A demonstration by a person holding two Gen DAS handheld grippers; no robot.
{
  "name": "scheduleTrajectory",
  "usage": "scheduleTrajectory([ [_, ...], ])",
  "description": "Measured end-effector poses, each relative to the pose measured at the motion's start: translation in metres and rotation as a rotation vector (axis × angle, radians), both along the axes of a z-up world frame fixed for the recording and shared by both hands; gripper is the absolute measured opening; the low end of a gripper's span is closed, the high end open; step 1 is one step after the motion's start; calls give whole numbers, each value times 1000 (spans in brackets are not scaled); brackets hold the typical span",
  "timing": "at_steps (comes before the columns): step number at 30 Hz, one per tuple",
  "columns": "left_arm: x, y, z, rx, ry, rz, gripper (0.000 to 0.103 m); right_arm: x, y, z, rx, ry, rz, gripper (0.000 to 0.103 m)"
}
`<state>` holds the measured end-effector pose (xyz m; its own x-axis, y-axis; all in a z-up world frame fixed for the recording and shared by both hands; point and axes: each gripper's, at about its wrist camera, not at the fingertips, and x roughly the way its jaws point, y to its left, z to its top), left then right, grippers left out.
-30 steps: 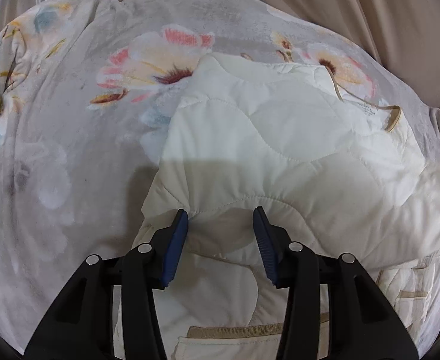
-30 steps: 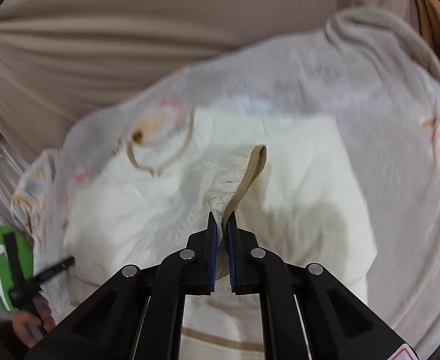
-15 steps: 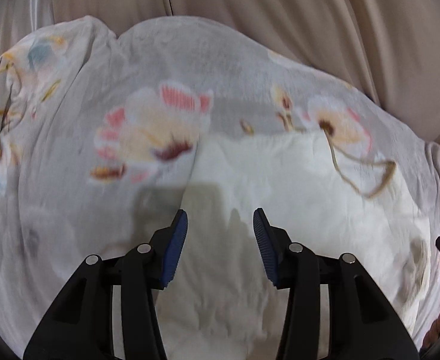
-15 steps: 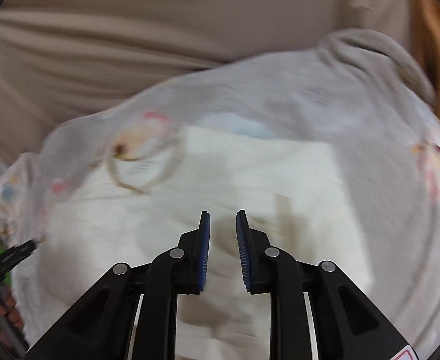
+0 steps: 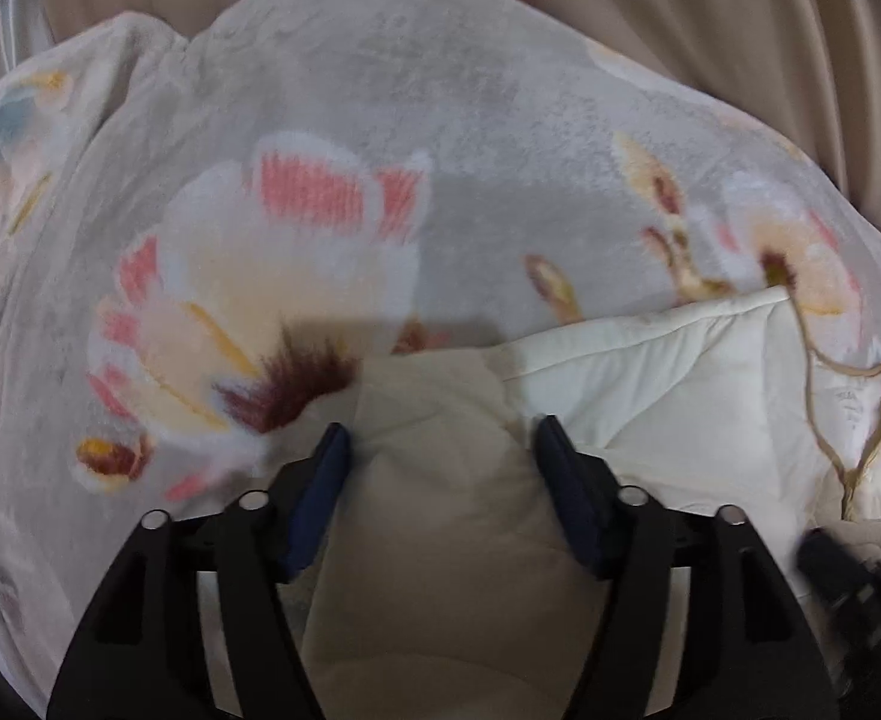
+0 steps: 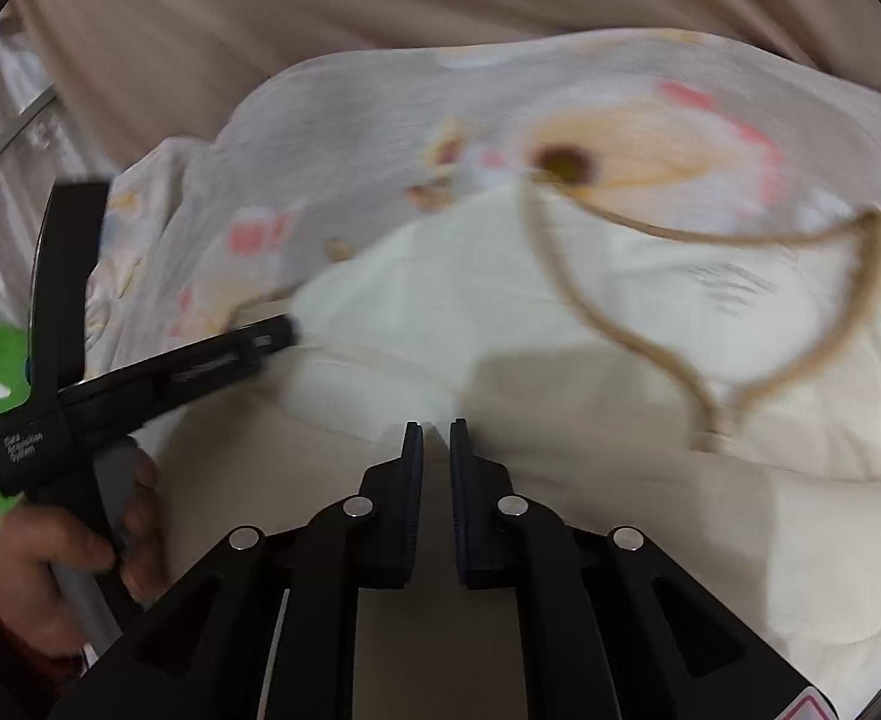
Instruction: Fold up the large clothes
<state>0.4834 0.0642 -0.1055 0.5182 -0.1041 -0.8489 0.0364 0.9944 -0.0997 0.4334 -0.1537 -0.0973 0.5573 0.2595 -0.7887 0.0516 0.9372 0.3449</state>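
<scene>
Item, left: our left gripper (image 5: 440,444), blue-padded jaws just widened and standing apart astride a fold of the cream quilted jacket (image 5: 668,396), which lies on the grey floral fleece blanket (image 5: 380,120). Item, right: our right gripper (image 6: 436,429), jaws together after closing, fabric grip uncertain.

Both wrist views steep, close; share cream jacket (image 5: 650,396).
</scene>
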Motion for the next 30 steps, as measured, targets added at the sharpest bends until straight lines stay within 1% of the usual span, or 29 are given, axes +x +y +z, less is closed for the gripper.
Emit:
scheduleTrajectory([
  [2, -1, 5, -5, -43, -7, 15, 71, -22, -51, -4, 13, 16, -120, 0],
  [3, -3, 4, -5, -31, -11, 10, 71, -38, -81, -4, 13, 24, -197, 0],
  [5, -6, -1, 0, 13, -12, 1, 70, -65, -121, 2, 10, 24, -295, 0],
  [6, -11, -2, 7, 20, -15, 1, 67, -79, -136, 10, -11, 24, -337, 0],
  [7, -17, -2, 14, 14, -24, -2, 66, -97, -149, 23, -53, 13, -377, 0],
  [8, -29, -3, 28, -8, -46, -15, 66, -112, -157, 35, -78, -7, -397, 12],
  [9, -38, -3, 38, -25, -67, -28, 66, -132, -164, 49, -102, -27, -425, 17],
  [10, -50, -5, 48, -42, -86, -48, 66, -148, -169, 58, -98, -45, -441, 27],
  [11, -65, -10, 57, -55, -94, -84, 66, -163, -173, 63, -81, -55, -450, 41],
  [13, -91, -21, 66, -70, -88, -136, 66, -189, -176, 63, -30, -44, -456, 51],
  [14, -106, -28, 66, -86, -80, -160, 66, -192, -176, 57, -1, -28, -445, 52],
  [16, -128, -46, 58, -93, -39, -208, 66, -195, -169, 37, 51, 24, -410, 52],
  [17, -141, -59, 49, -83, -10, -238, 66, -192, -160, 25, 41, 55, -387, 47],
  [18, -148, -67, 42, -69, 1, -254, 66, -189, -152, 16, 18, 80, -356, 38],
  [19, -159, -78, 35, -25, 4, -266, 66, -189, -148, 15, -5, 82, -351, 12],
  [20, -164, -84, 33, 14, -7, -269, 66, -190, -145, 22, -13, 48, -355, 7],
  [21, -170, -91, 29, 52, -25, -274, 66, -197, -147, 33, -12, -7, -363, 7],
  [22, -171, -95, 26, 75, -30, -277, 67, -203, -151, 43, -10, -50, -373, 6],
  [23, -173, -98, 21, 90, -25, -277, 67, -206, -156, 45, -3, -61, -381, 5],
  [24, -171, -98, 17, 100, -26, -274, 68, -206, -161, 39, 10, -41, -383, 5],
  [25, -171, -100, 15, 111, -28, -273, 68, -206, -166, 22, 3, 24, -382, 5],
  [26, -170, -102, 15, 121, -27, -277, 69, -203, -167, 4, -15, 85, -359, 8],
  [27, -170, -103, 16, 123, -20, -279, 69, -202, -167, -9, -12, 108, -325, 7],
  [28, -168, -103, 20, 125, -6, -280, 68, -206, -168, -8, -6, 103, -330, 7],
  [29, -166, -102, 28, 111, -2, -284, 67, -207, -170, 0, -6, 99, -344, 10],
  [30, -167, -100, 38, 83, -17, -286, 67, -209, -172, 16, -17, 68, -367, 13],
])
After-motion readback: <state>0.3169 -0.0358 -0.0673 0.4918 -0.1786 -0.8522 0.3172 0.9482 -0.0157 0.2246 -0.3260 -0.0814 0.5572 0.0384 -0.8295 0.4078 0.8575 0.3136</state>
